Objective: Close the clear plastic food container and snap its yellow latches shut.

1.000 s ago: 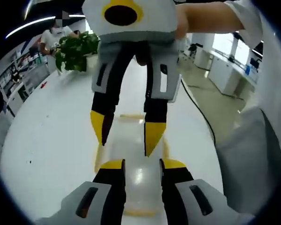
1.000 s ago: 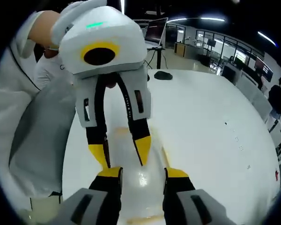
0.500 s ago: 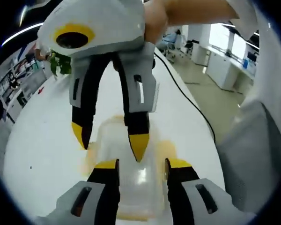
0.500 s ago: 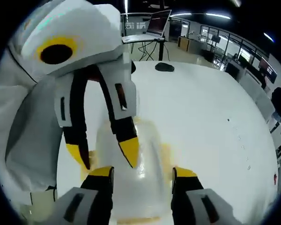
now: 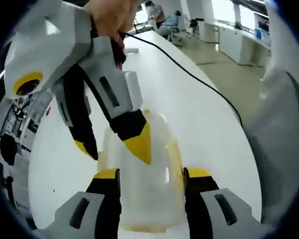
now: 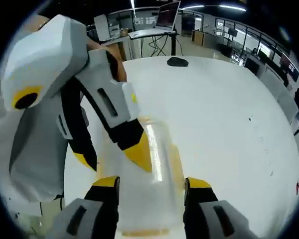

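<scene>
I have the clear plastic food container with the yellow rim (image 5: 144, 184) sitting on the white table (image 5: 209, 114), framed between my left gripper's (image 5: 150, 175) spread yellow-tipped jaws, which hold nothing. From the other side, in the right gripper view, the same container (image 6: 152, 184) sits between my right gripper's (image 6: 150, 183) jaws, also parted and empty, while the left gripper (image 6: 112, 154) reaches in with one yellow tip low over the lid. In the left gripper view the right gripper (image 5: 114, 147) mirrors that, a tip touching or nearly touching the lid top; I cannot tell which. The lid looks seated, though whether any yellow latch (image 5: 175, 159) is snapped I cannot make out. My judgement: I should steady the box with one gripper pressing down squarely, then push each latch flap with a single tip, square to the wall, since a slanted push could skid the light box across the smooth table.
</scene>
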Motion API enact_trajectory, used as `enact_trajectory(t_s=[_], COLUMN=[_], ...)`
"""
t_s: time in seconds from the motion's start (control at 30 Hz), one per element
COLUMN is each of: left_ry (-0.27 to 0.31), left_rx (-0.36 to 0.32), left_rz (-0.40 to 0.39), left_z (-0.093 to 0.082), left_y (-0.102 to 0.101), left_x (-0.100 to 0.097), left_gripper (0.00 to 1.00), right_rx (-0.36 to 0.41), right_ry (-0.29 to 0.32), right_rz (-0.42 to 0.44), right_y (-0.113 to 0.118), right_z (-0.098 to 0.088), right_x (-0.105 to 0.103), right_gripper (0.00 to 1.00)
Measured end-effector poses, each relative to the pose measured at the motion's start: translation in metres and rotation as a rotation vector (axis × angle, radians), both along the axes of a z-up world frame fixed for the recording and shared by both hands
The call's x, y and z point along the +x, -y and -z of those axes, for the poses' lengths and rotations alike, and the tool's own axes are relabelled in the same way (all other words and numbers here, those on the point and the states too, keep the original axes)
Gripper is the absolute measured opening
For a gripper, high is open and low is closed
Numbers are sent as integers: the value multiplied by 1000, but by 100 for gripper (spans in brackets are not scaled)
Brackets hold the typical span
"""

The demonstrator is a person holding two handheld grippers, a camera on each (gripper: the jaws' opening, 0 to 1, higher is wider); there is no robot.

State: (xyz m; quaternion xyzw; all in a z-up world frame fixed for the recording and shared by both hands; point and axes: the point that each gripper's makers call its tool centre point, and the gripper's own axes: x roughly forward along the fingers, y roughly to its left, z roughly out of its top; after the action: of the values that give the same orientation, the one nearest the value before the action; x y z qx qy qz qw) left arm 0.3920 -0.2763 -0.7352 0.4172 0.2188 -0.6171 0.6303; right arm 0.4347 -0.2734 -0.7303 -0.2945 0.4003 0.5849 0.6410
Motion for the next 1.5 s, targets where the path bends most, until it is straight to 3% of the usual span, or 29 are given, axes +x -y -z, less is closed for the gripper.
enact_trajectory(t_s=[0.17, 0.33, 0.43, 0.57, 0.97, 1.03, 1.07, 1.1, 1.27, 1.5], left_ry=[-63, -100, -87, -23, -36, -44, -50, -42, -45, -6], left_rx=[-32, -34, -25, 13, 28, 27, 27, 31, 28, 36], left_rz=[-12, -18, -8, 8, 6, -1, -2, 14, 5, -19], left_z=[-6, -6, -6, -2, -3, -3, -3, -1, -2, 1], left_y=[3, 3, 3, 3, 2, 2, 2, 2, 2, 4], left_x=[1, 3, 2, 1, 2, 3, 2, 1, 1, -1], left_gripper=[45, 43, 43, 44, 43, 43, 43, 43, 43, 43], right_rx=[-6, -16, -31, -61, -138, -153, -175, -166, -157, -144], right_ry=[-1, -48, -80, -119, -260, -280, -322, -322, -317, -283], right_rz=[-56, -92, -97, -102, -184, -186, -152, -186, -188, -182], right_y=[-2, -4, -4, -4, -8, -7, -4, -4, -4, -5], right_z=[-1, 3, 5, 7, 15, 16, 18, 19, 17, 17], right_x=[0, 1, 3, 3, 0, 0, -4, -3, -5, -7], right_gripper=[50, 51, 51, 52, 50, 48, 47, 46, 46, 47])
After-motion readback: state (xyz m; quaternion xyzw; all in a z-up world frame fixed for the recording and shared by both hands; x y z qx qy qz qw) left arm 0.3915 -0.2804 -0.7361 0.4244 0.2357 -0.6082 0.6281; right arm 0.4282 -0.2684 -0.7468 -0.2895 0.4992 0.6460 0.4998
